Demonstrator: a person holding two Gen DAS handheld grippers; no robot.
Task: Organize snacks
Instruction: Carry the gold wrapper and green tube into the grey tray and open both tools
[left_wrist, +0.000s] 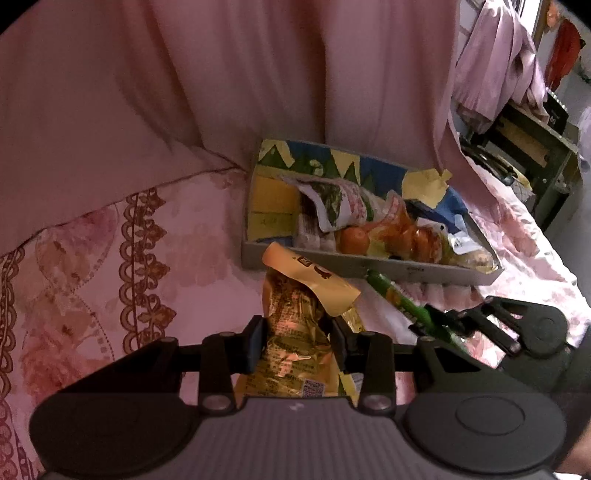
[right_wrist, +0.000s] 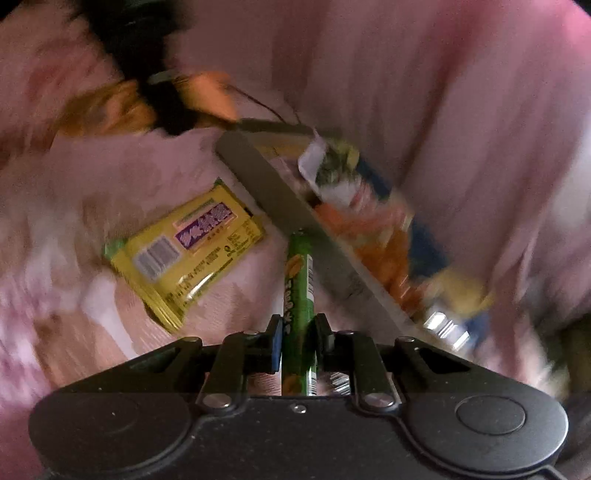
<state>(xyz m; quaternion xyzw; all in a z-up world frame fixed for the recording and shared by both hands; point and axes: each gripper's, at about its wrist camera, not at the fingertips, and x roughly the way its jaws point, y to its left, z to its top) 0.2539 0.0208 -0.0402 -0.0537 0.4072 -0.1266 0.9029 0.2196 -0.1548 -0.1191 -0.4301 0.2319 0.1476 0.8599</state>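
My left gripper (left_wrist: 297, 332) is shut on a crinkled gold and orange snack bag (left_wrist: 295, 295), held just in front of a shallow grey cardboard box (left_wrist: 369, 264). Several snack packets and an orange fruit (left_wrist: 354, 240) lie in the box. In the same view my right gripper (left_wrist: 439, 319) comes in from the right, shut on a slim green candy tube (left_wrist: 388, 290). The right wrist view shows that gripper (right_wrist: 299, 332) clamped on the green tube (right_wrist: 299, 280), whose tip reaches the box's near rim (right_wrist: 295, 218). A yellow packet (right_wrist: 188, 251) lies flat on the bedspread, left of the tube.
Everything rests on a pink flowered bedspread (left_wrist: 110, 258) with a pink curtain (left_wrist: 258, 74) hanging behind the box. To the far right stand a dark shelf unit (left_wrist: 535, 147) and hanging clothes (left_wrist: 495, 62). The left gripper shows blurred at the upper left of the right wrist view.
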